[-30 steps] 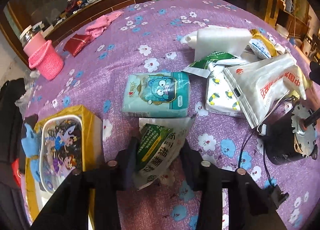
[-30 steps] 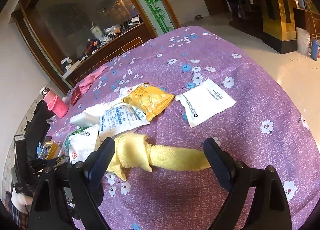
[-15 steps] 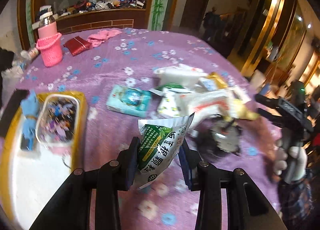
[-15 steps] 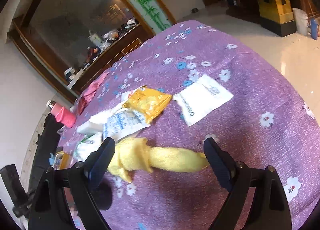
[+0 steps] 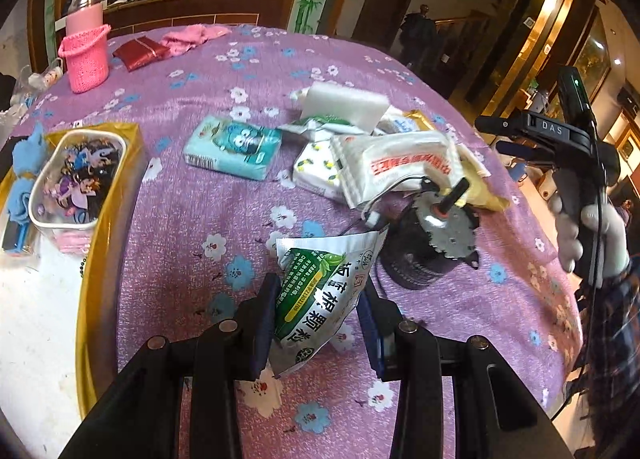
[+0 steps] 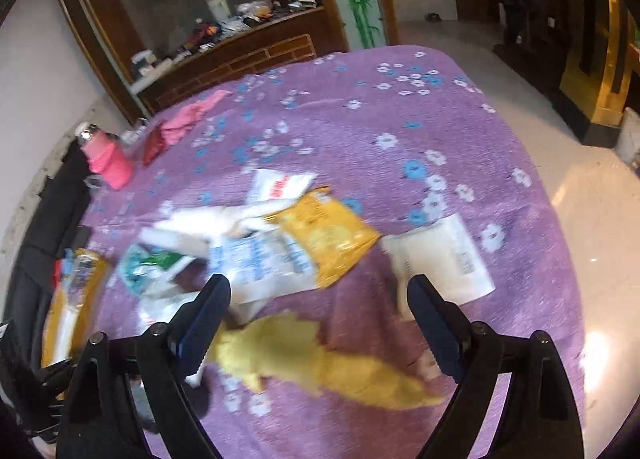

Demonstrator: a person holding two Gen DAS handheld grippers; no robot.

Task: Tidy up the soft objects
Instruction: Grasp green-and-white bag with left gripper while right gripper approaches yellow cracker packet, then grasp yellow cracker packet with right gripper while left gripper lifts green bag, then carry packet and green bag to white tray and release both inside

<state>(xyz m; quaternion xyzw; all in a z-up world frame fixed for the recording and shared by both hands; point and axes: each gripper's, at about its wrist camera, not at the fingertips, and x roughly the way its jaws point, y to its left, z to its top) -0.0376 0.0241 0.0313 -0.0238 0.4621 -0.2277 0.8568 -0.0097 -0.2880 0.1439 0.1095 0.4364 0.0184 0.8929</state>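
Observation:
My left gripper (image 5: 318, 291) is shut on a green-and-white sachet (image 5: 320, 291), held tilted a little above the purple flowered tablecloth (image 5: 200, 219). Beyond it lies a heap of soft packs: a teal tissue pack (image 5: 232, 147), a lemon-print pack (image 5: 312, 167) and a white pouch with red print (image 5: 400, 163). My right gripper (image 6: 320, 287) stands open above the cloth. A yellow fluffy cloth (image 6: 320, 359) lies on the table below and between its fingers, untouched. In the left wrist view a gloved hand (image 5: 588, 227) holds the right gripper (image 5: 492, 135) at the right edge.
A small black motor (image 5: 432, 243) with a cable stands just right of the sachet. A gold tray (image 5: 108, 219) holding a cartoon pencil case (image 5: 76, 179) sits at the left. A pink bottle (image 5: 86, 55), red pouch (image 5: 140, 53) and pink cloth (image 5: 192, 37) lie far back. A yellow snack bag (image 6: 328, 235) and white flat packet (image 6: 444, 255) lie ahead of the right gripper.
The left gripper has lifted the sachet off the table and swung right, bringing the right hand into its view. The right gripper has risen and turned; the yellow cloth has slid lower in its view.

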